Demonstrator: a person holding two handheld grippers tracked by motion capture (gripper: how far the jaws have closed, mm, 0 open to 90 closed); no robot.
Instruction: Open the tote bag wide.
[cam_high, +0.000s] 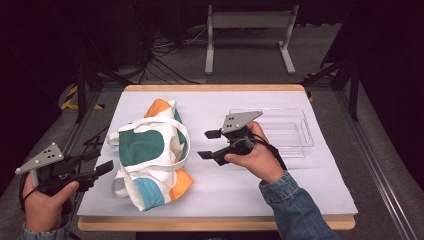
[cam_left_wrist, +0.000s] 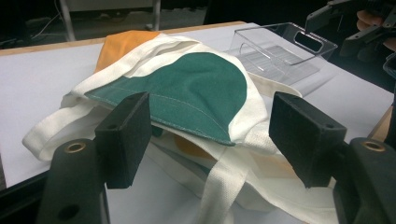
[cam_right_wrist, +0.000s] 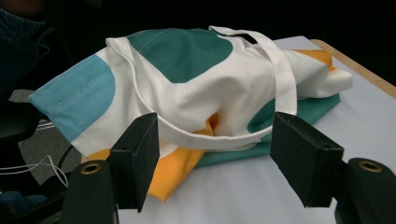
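In the high view, 1 crumpled tote bag (cam_high: 150, 160) — white with green, orange and light-blue patches — lies on the left half of the white table (cam_high: 310, 185). 1 clear plastic tray (cam_high: 295, 131) sits on the right half, well apart from the bag. The left gripper (cam_high: 102, 161) hangs off the table's left edge, its jaws spread and pointing at the bag, with nothing between them. The right gripper (cam_high: 209, 144) hovers over the table between bag and tray, near the bag's right side, jaws also spread and holding nothing. 2 hands, 2 grippers, and each gripper carries 1 grey three-cornered plate.

The left gripper view adds what the high view hides: the bag's (cam_left_wrist: 187, 93) white webbing straps looping toward the camera, and the tray's (cam_left_wrist: 285, 51) handle cut-out. The right gripper (cam_left_wrist: 348, 28) appears far off at the top right, beyond the tray. The 2 black jaws stand wide, the bag ahead of them, not touched.

The right gripper view looks at the bag (cam_right_wrist: 196, 79) from the other side — 1 light-blue patch at the left, 1 green patch on top, orange fabric below, 1 strap arching over the heap. The tray is out of this frame. The jaws stand apart, short of the fabric.
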